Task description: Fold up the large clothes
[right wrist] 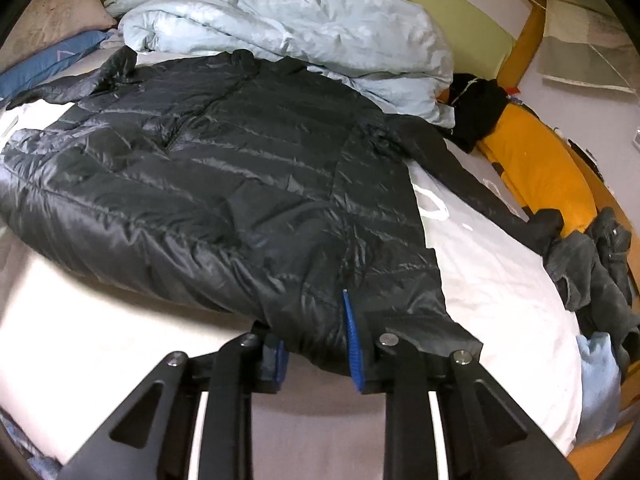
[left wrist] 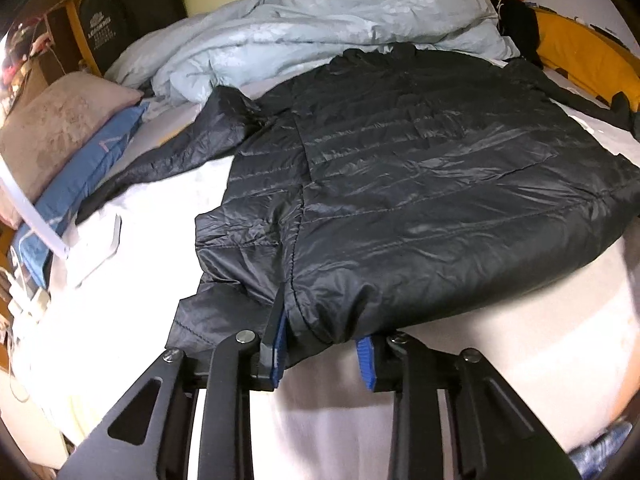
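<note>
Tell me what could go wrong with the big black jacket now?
The jacket is puffy and shiny, so its hem might slip out when lifted. Both the left gripper and right gripper have open jaws around the hem.

One sleeve stretches toward a pile of dark clothes and could drag them along.

The quilt sits close behind the collar and might get in the way.

black puffer jacket [right wrist: 224, 184] spread on white bed [right wrist: 500, 300], right gripper [right wrist: 316, 356] fingers straddling its hem

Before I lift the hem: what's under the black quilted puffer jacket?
Under the black quilted puffer jacket lies the white bed sheet, showing on both sides and at the near edge. Anything beneath its middle is covered.
</note>
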The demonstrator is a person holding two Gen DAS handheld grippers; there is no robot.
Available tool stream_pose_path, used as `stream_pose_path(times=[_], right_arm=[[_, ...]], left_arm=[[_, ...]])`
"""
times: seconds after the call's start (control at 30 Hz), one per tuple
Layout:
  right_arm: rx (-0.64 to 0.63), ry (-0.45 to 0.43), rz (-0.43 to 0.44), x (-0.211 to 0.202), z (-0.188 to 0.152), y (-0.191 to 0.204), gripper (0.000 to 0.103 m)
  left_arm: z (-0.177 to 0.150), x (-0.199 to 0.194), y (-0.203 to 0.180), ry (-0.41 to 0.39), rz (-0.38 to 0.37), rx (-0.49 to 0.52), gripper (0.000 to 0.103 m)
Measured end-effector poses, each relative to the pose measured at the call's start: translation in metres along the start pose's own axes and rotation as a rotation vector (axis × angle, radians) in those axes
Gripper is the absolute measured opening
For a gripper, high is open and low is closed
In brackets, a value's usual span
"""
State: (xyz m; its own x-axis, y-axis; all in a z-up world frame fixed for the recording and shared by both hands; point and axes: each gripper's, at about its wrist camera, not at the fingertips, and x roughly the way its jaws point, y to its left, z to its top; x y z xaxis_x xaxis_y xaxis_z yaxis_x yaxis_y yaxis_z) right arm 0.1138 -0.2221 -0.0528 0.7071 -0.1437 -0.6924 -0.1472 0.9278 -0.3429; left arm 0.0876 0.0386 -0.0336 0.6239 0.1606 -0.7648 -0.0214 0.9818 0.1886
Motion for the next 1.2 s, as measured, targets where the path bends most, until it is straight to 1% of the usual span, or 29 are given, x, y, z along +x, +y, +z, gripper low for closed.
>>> stream_pose_path(times=[0.1,0.17,0.27,0.37,0.47,0.57,0.6,0.67,0.7,0.73,0.77,0.8,0.87,0.93,1.03,1.1,1.13,1.2], right_arm=[[0.005,0.012,0.020,-0.014,-0.015,0.000,0.021],[0.018,0.033,0.075,-0.025,-0.030,-0.001,0.021],[0.033,0.046,0.124,-0.039,-0.047,-0.001,0.021],[0.034,0.043,0.127,-0.048,-0.053,0.000,0.021],[0.048,0.041,0.121,-0.054,-0.050,-0.005,0.022],[0.062,0.027,0.113,-0.053,-0.036,-0.015,0.025],[0.068,0.022,0.116,-0.053,-0.032,-0.018,0.028],[0.080,0.001,0.115,-0.055,-0.020,-0.025,0.033],[0.079,-0.017,0.103,-0.055,-0.012,-0.027,0.039],[0.072,-0.042,0.080,-0.055,-0.003,-0.029,0.042],[0.068,-0.061,0.051,-0.055,0.005,-0.029,0.052],[0.066,-0.078,0.024,-0.055,0.010,-0.028,0.059],[0.052,-0.102,-0.016,-0.045,0.030,-0.027,0.062],[0.045,-0.104,-0.035,-0.033,0.045,-0.028,0.064],[0.052,-0.111,-0.048,-0.012,0.068,-0.029,0.071],[0.074,-0.128,-0.051,0.000,0.079,-0.032,0.074],[0.091,-0.134,-0.050,0.004,0.081,-0.034,0.082],[0.137,-0.149,-0.041,0.014,0.081,-0.041,0.091]], left_arm=[[-0.014,-0.011,-0.003,0.014,-0.003,0.031,0.027],[-0.024,-0.019,-0.001,0.026,-0.008,0.038,0.027],[-0.042,-0.032,0.004,0.049,-0.027,0.034,0.027],[-0.055,-0.044,0.002,0.060,-0.022,0.063,0.027],[-0.053,-0.058,0.000,0.045,-0.040,0.081,0.029],[-0.037,-0.072,0.007,0.008,-0.049,0.064,0.034],[-0.031,-0.075,0.009,-0.009,-0.042,0.064,0.036],[-0.019,-0.078,0.010,-0.033,-0.012,0.077,0.044],[-0.011,-0.079,0.011,-0.049,0.005,0.087,0.045],[-0.004,-0.079,0.011,-0.064,0.020,0.095,0.050],[0.002,-0.077,0.011,-0.078,0.036,0.100,0.056],[0.011,-0.074,0.012,-0.092,0.058,0.101,0.059],[0.029,-0.064,0.016,-0.102,0.081,0.096,0.071],[0.047,-0.049,0.020,-0.106,0.123,0.083,0.076],[0.070,-0.022,0.026,-0.084,0.141,0.069,0.080],[0.080,-0.005,0.030,-0.086,0.148,0.056,0.082],[0.084,0.001,0.032,-0.091,0.144,0.046,0.083],[0.087,0.013,0.041,-0.120,0.126,0.024,0.087]])
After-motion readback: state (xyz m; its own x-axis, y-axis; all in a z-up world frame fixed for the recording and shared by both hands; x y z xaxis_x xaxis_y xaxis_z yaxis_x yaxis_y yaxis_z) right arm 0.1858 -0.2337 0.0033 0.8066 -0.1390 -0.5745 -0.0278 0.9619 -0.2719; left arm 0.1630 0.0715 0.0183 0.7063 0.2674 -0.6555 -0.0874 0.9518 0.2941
